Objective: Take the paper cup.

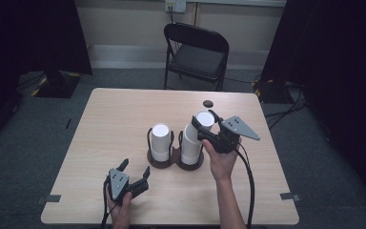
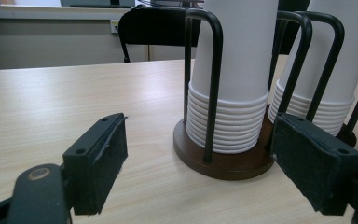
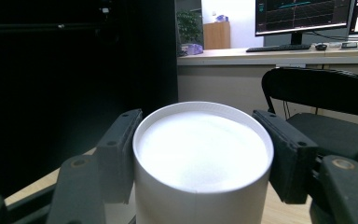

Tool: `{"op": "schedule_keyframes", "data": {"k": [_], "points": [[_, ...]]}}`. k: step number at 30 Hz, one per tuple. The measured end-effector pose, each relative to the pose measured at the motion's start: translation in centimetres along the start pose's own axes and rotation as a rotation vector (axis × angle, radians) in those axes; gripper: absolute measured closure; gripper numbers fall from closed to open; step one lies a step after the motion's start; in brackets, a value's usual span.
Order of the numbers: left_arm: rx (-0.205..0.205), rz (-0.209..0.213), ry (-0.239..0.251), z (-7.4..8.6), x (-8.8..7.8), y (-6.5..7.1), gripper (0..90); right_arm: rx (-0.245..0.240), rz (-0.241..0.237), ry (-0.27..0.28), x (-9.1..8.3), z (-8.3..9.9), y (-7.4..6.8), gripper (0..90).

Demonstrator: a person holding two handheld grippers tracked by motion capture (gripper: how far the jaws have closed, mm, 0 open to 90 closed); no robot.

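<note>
A brown wooden holder (image 1: 174, 162) with black wire hoops stands mid-table and carries two stacks of upturned white paper cups. The left stack (image 1: 160, 140) stands lower than the right stack (image 1: 189, 148). My right gripper (image 1: 205, 123) is shut on the top cup (image 1: 204, 118) of the right stack. In the right gripper view both pads (image 3: 121, 149) press the sides of this cup (image 3: 200, 154). My left gripper (image 1: 135, 167) rests open near the table's front edge, short of the holder. In the left gripper view its jaws (image 2: 200, 140) stand wide apart before the holder base (image 2: 223, 163) and the nearer stack (image 2: 233, 70).
A black folding chair (image 1: 198, 52) stands beyond the far edge of the light wooden table (image 1: 114, 114). A small black disc (image 1: 208, 103) lies on the table behind the cups. Dark curtains hang at both sides. Cables run across the floor at the right.
</note>
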State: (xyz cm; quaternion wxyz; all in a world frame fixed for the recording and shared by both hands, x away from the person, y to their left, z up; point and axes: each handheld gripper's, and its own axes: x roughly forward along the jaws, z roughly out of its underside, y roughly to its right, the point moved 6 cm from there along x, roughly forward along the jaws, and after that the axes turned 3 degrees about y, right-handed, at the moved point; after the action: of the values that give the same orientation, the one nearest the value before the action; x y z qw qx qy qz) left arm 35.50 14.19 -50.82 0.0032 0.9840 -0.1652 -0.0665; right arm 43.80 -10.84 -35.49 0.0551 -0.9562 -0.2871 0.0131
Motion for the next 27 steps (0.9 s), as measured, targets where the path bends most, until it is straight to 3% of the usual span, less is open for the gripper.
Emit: {"op": "schedule_keyframes", "data": {"k": [3,5,9,12,17,22,23,27], "points": [[0.006,0.02,-0.018,0.0,0.2,0.1,19.1,0.011,0.003,0.012,-0.4,-0.2,0.4,35.6],[-0.008,0.069,-0.024,0.1,0.1,0.2,24.1,0.017,0.004,0.012,-0.7,-0.4,0.6,35.6],[-0.006,0.08,-0.016,0.0,0.1,0.2,22.8,0.05,0.031,0.027,-1.4,-0.5,1.2,35.6],[-0.009,0.099,-0.028,0.1,0.1,0.4,23.0,0.086,0.026,0.028,-2.0,-0.4,1.5,35.6],[-0.01,0.124,-0.046,0.1,0.1,0.5,21.7,0.096,0.025,0.02,-2.8,0.0,1.6,35.6],[-0.024,0.157,-0.065,-0.1,0.0,0.7,23.5,0.127,0.017,0.024,-3.9,0.3,1.5,35.7],[-0.038,0.18,-0.072,-0.2,0.0,0.9,25.0,0.134,0.017,0.024,-4.1,0.4,1.4,35.6],[-0.069,0.186,-0.059,-0.4,-0.2,1.0,24.2,0.164,0.018,0.025,-4.9,1.0,1.1,35.6]]}}
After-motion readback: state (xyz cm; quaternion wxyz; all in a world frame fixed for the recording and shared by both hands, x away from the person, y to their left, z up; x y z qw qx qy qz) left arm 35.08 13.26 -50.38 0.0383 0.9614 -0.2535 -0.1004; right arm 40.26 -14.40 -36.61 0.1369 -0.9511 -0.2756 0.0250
